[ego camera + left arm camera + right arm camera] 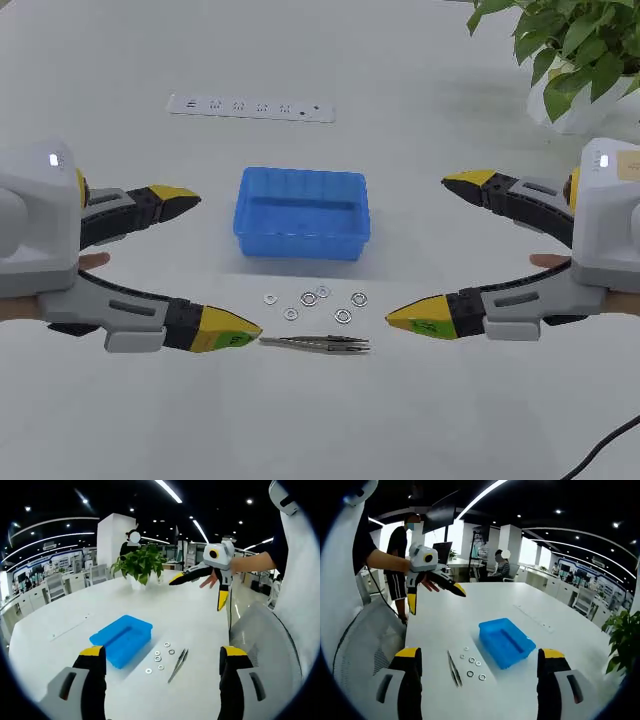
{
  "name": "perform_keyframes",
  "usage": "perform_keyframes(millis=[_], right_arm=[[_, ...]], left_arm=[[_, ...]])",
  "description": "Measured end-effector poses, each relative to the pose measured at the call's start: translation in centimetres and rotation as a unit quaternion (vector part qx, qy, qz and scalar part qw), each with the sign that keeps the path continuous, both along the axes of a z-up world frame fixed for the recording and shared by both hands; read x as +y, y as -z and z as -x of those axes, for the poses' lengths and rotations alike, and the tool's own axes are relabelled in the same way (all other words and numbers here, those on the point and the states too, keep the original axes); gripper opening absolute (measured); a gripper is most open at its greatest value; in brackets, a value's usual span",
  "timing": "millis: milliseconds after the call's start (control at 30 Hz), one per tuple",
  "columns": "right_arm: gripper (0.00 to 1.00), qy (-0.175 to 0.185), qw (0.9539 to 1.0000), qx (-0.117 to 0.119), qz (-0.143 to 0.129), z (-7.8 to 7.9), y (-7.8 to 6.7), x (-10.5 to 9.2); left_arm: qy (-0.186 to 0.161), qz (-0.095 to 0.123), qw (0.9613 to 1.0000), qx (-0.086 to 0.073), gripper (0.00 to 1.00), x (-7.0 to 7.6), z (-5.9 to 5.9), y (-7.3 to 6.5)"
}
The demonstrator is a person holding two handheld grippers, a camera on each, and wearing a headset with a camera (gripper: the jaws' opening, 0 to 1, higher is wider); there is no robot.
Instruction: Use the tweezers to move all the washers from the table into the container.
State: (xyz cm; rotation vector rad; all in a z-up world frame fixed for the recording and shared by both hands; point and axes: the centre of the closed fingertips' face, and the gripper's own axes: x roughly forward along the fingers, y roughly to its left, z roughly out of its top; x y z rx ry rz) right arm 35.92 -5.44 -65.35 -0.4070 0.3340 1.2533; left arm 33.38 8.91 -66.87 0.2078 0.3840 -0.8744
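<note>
A blue plastic container (pixel 300 243) stands mid-table, with nothing visible inside it. Just in front of it several small metal washers (pixel 315 300) lie scattered, and metal tweezers (pixel 315 343) lie flat in front of them. My left gripper (pixel 225 265) hovers open to the left of the washers, its lower fingertip near the tweezers' left end. To the right, my right gripper (pixel 418 250) is open too. Neither holds anything. The left gripper view shows the container (pixel 132 650), washers (pixel 159 657), tweezers (pixel 177 664) and the right gripper (pixel 196 595). The right gripper view shows the container (pixel 520 656), washers (pixel 471 666) and tweezers (pixel 453 668).
A white power strip (pixel 250 108) lies behind the container. A potted plant (pixel 570 50) stands at the back right corner. A dark cable (pixel 600 450) crosses the near right. A mesh chair (pixel 265 645) stands beside the table. People stand in the background of the right gripper view.
</note>
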Motion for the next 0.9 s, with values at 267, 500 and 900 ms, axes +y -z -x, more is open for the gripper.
perform_keyframes(millis=[267, 500, 900], right_arm=[[0.87, -0.015, 0.9997, -0.001, 0.020, 0.1, 1.2, 0.3], [0.83, -0.023, 0.9990, 0.008, 0.039, 0.2, 2.6, 0.5], [0.68, -0.025, 0.9958, 0.061, 0.063, 0.6, 5.2, 0.2]], left_arm=[[0.001, -0.014, 0.9999, 0.002, 0.94, 0.2, -0.2, 1.0], [0.006, -0.034, 0.9990, 0.027, 0.86, 0.0, 0.1, 2.8], [0.020, -0.046, 0.9975, 0.050, 0.75, -0.4, 0.7, 5.0]])
